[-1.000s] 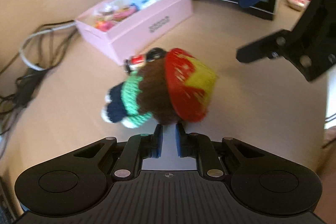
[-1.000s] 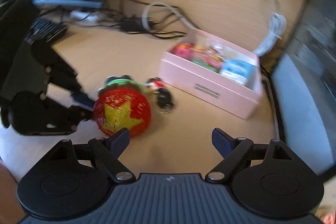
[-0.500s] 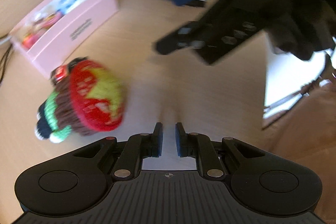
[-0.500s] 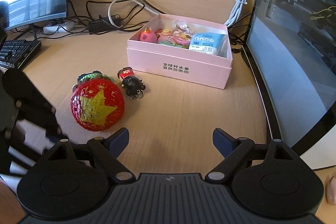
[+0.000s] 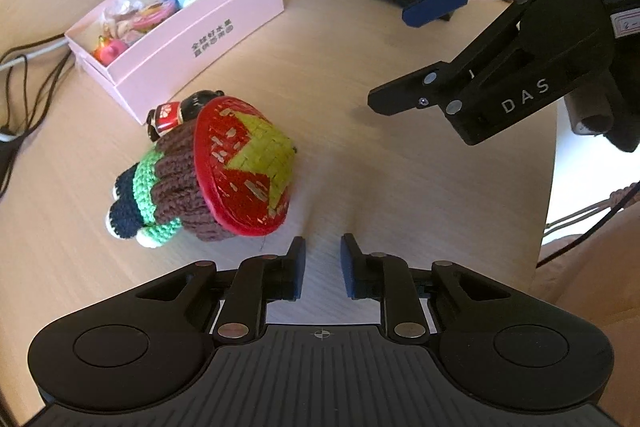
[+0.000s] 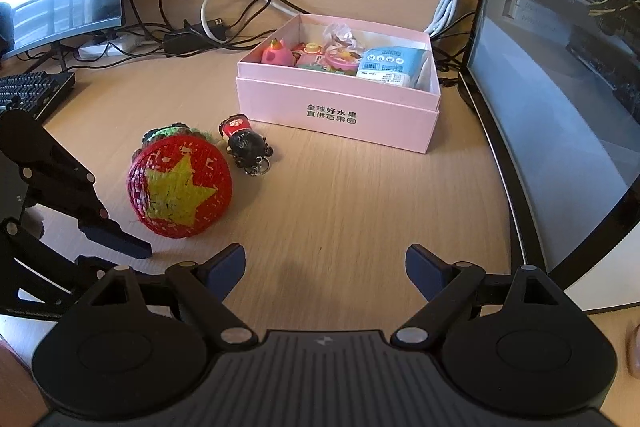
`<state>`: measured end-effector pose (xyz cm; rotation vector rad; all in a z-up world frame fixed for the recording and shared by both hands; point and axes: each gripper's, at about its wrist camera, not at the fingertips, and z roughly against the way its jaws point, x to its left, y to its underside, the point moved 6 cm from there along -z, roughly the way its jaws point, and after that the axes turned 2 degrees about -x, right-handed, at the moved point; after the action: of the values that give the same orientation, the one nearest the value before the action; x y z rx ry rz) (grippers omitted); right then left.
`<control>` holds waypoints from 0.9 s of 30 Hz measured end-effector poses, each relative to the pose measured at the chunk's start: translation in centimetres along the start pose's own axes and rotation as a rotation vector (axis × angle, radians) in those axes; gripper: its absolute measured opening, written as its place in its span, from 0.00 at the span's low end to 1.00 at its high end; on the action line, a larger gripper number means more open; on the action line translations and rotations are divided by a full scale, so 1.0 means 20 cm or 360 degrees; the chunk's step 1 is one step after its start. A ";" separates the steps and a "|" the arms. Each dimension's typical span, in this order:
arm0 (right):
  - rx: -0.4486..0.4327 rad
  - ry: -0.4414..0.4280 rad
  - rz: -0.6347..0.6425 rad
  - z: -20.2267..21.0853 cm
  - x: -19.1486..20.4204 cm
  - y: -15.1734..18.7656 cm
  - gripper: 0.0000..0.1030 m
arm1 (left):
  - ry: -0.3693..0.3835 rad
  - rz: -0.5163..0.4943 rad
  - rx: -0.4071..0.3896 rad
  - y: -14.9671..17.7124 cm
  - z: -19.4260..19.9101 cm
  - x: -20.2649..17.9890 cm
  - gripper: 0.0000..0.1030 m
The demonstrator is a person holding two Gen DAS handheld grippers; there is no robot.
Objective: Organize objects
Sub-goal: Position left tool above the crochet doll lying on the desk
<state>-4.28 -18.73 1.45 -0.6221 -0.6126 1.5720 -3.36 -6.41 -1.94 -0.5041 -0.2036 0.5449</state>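
1. My left gripper [image 5: 322, 269]: jaws a narrow gap apart, having just been opening; nothing between them, only bare desk [image 5: 400, 187]; tips angled down at the wood.
2. Crocheted doll [image 5: 168, 195] with red woven hat [image 5: 244, 163], yellow star on it: lying on its side on the desk, just ahead and to the left of my left gripper's tips; hat rim near the left fingertip but apart from it; in the right wrist view the hat sits ahead-left of my right gripper.
3. My right gripper [image 6: 326, 267]: jaws spread wide, holding nothing; hovering over open desk, well apart from the doll.
4. Small black-haired keychain figure [image 6: 246, 143]: lying between the doll and the pink box, touching or nearly touching the hat.
5. Pink box [image 6: 336, 107]: open, holding small toys and a blue packet; beyond both grippers, beside a curved monitor [image 6: 560, 131].
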 end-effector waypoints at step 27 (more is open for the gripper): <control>-0.0089 -0.0068 0.0024 0.02 0.09 -0.10 0.89 | 0.0234 0.1502 -0.0473 0.02 0.31 0.55 0.27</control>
<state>-3.32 -16.77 2.96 -0.6379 -0.6872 1.5902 3.84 2.33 3.84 -0.9294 0.1162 1.4023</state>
